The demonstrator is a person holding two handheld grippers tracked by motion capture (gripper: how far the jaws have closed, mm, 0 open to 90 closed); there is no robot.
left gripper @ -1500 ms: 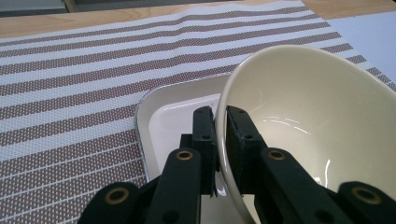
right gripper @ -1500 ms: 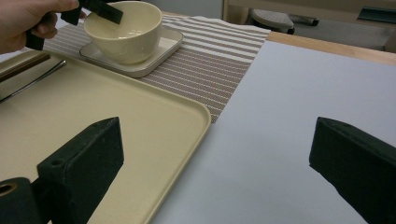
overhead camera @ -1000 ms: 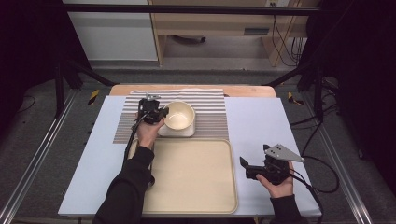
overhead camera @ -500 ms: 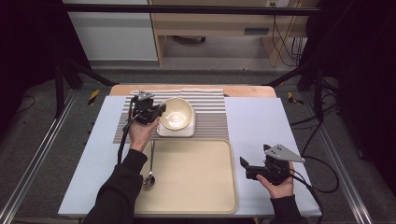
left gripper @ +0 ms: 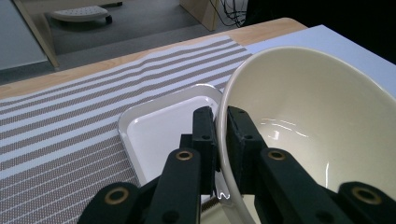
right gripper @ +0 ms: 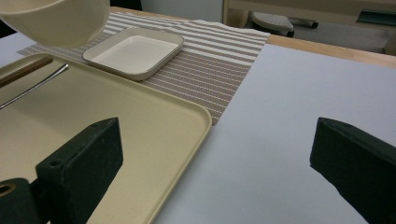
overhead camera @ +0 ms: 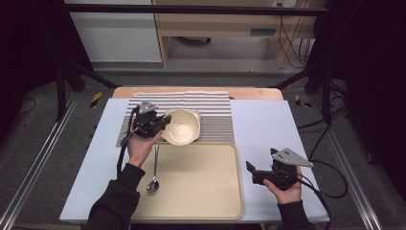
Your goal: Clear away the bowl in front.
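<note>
**Bowl Held by the Rim: Handling Notes**

High view. The left gripper [overhead camera: 160,123] is clamped on the near-left rim of the cream bowl [overhead camera: 182,127], which sits tilted over the striped mat [overhead camera: 218,108] at the far edge of the beige tray [overhead camera: 201,177]. A spoon [overhead camera: 154,167] lies along the tray's left side. The right gripper [overhead camera: 253,171] rests on the white table cover [overhead camera: 263,124], right of the tray, holding nothing.

Left gripper view. One jaw stands inside the bowl [left gripper: 303,116] wall and one outside, pinching the thin rim. The bowl is lifted and tipped above a small square white dish [left gripper: 159,126]. The glaze shows bright reflections, so the surface is judged smooth and slippery. The body looks rigid, moderately heavy and breakable. A rim pinch is the only practical hold; it should sit deep and the bowl should be kept from swinging.

Right gripper view. The jaws stand wide apart with bare table between them. The bowl [right gripper: 56,18] hangs at upper left, clear of the dish [right gripper: 133,51], beyond the tray [right gripper: 140,126].
</note>
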